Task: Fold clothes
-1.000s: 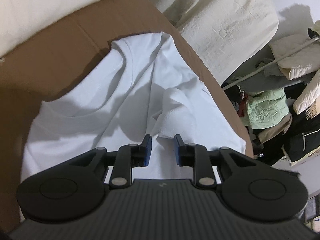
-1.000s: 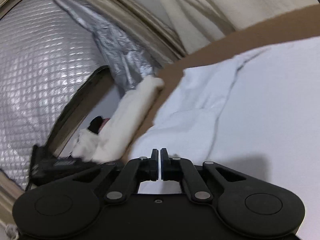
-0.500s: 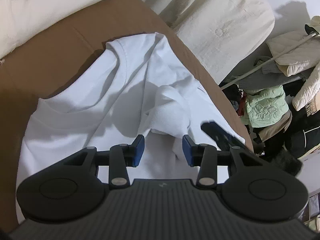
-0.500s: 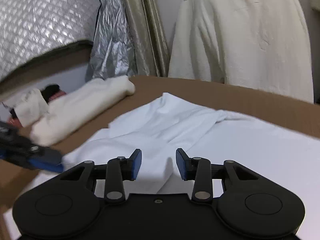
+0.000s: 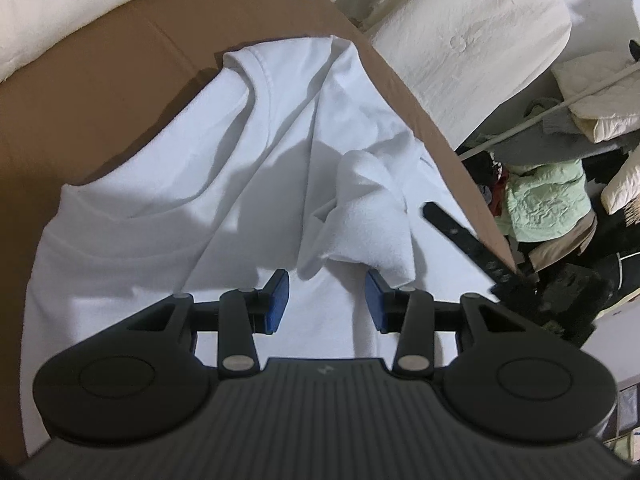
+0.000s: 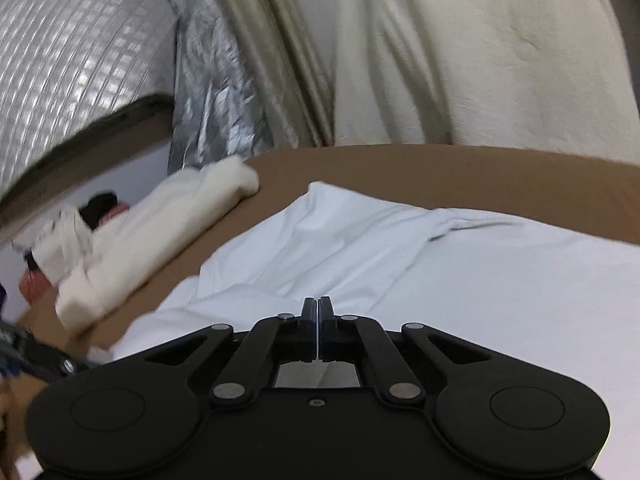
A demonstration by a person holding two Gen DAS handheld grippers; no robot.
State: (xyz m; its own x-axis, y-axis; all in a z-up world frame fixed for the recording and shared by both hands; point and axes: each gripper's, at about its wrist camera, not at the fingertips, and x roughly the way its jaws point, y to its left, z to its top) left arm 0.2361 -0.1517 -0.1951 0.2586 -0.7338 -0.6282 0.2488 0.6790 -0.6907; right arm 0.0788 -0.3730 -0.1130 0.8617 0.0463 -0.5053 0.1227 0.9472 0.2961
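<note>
White T-shirt [image 5: 168, 248] on cardboard [image 5: 100, 80], collar leftward | left gripper [image 5: 326, 296] agape, empty | right gripper [image 6: 318, 320] closed, hold unclear

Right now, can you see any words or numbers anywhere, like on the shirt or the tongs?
No words or numbers can be read.
White T-shirt: plain, no print showing.
Left tongs: a tiny pale mark on the ribbed body behind them, too small to read.
Right tongs: no text.
Brown cardboard: bare.
</note>
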